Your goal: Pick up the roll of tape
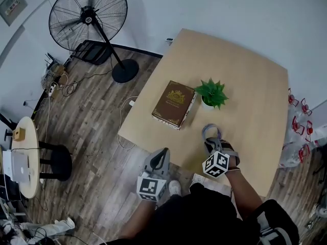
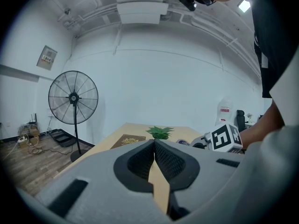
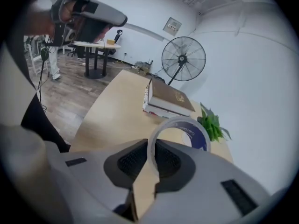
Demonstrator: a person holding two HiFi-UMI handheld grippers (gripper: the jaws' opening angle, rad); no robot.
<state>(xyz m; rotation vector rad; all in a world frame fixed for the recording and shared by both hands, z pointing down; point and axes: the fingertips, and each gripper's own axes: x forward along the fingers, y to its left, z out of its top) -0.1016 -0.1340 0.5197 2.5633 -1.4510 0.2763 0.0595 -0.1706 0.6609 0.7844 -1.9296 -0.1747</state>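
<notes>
Right gripper (image 1: 211,142): narrow, its two pads pinching the wall of the roll of tape; in the right gripper view (image 3: 153,146) the ring's near wall sits between the dark pads.
Roll of tape (image 1: 210,132): lower centre-right of the head view, just above the gripper's marker cube. It is held on edge, with its open hole facing sideways. In the right gripper view (image 3: 196,135) it arches up out of the jaws, blue print showing on its inner core. Its lower edge is hidden by the gripper.
Left gripper (image 1: 161,153): lower centre of the head view, off the table's near edge and over the floor. In the left gripper view (image 2: 154,143) the jaw tips meet with nothing between them.
Table (image 1: 245,80): light wood, filling the centre and right of the head view.
Book (image 1: 174,104): dark brown with a gold emblem, lying flat at the table's left side, up and left of the tape.
Plant (image 1: 211,93): small, green, in a white pot, just right of the book and above the tape.
Fan (image 1: 88,15): black pedestal fan, upper left, standing on the wooden floor.
</notes>
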